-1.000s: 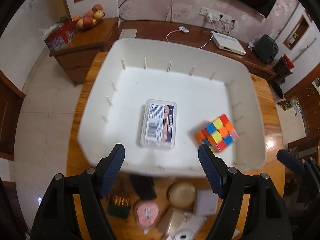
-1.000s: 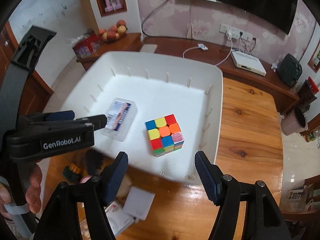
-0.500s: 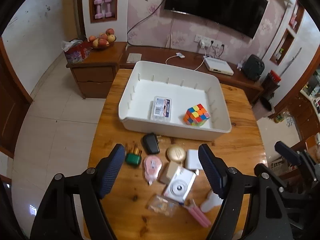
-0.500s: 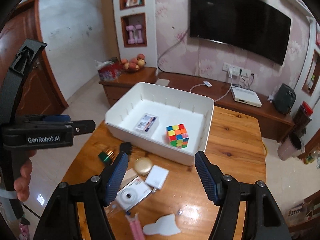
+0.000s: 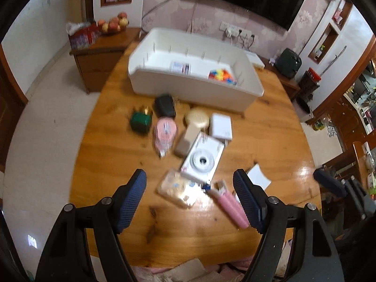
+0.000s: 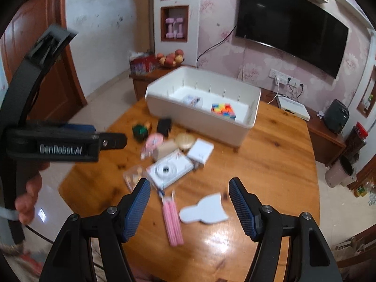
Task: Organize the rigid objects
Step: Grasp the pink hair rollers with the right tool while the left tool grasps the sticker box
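Both grippers, left and right, gape empty; pink tool lies lengthwise toward white bin.

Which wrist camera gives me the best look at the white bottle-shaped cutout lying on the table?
The right wrist view: the white cutout lies whole and unobstructed between the open fingers. The left wrist view shows only a corner of it, the rest hidden behind the left gripper's finger.
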